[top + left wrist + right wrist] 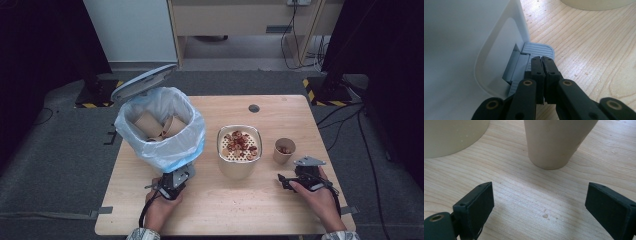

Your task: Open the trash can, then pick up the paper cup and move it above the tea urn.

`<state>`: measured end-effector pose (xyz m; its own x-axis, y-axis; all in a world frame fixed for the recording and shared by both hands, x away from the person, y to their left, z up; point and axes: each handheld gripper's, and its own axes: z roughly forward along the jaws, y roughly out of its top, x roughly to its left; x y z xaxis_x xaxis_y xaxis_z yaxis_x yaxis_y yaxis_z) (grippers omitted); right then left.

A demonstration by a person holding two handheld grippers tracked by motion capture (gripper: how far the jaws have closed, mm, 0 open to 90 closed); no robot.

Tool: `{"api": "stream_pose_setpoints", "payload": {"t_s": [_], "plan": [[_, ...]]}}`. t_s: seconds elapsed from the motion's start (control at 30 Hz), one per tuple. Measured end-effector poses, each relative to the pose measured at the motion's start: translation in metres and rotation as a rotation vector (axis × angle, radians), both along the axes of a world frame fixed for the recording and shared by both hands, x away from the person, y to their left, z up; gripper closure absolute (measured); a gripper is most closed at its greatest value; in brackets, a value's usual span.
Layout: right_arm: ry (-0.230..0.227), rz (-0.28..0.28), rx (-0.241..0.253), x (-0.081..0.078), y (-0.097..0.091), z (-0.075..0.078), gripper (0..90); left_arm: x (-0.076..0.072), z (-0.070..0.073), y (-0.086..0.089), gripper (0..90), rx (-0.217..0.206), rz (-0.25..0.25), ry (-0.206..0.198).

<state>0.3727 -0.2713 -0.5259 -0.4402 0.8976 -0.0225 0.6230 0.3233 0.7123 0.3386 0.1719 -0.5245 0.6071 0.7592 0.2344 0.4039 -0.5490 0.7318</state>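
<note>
A white pedal bin (160, 125) lined with a clear bag stands at the table's left, its grey lid (142, 82) raised; several used paper cups (150, 124) lie inside. My left gripper (170, 187) is at the bin's foot. In the left gripper view its jaws (541, 58) are shut, with the tips resting on the grey ribbed pedal (539, 48). My right gripper (282, 179) sits low at the right. Its jaws (539, 205) stand open, nothing between them, with a small paper cup (556, 142) just beyond. That cup (284, 150) holds some brown bits.
A cream container (239, 150) with a perforated insert full of red-brown pieces stands mid-table, between bin and cup; its wall also appears in the right gripper view (451, 137). Bare wood table (225, 210) lies in front. Dark floor surrounds the table.
</note>
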Motion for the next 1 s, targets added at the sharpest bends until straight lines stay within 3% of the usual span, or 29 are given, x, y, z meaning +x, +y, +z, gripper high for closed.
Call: {"api": "stream_pose_setpoints", "payload": {"t_s": [0.37,0.5,1.0], "plan": [[-0.027,-0.060,0.013,0.0010,-0.0058,0.0050,7.4,-0.0002,-0.0001,-0.0003,87.4,0.000,0.002,-0.001],[-0.039,-0.083,0.049,0.0023,-0.0079,0.0076,6.1,-0.0001,-0.0001,-0.0002,87.4,-0.001,0.002,-0.001],[-0.042,-0.068,0.074,0.0077,-0.0029,0.0092,5.4,-0.0002,-0.0001,-0.0006,87.4,0.002,0.002,-0.002]]}}
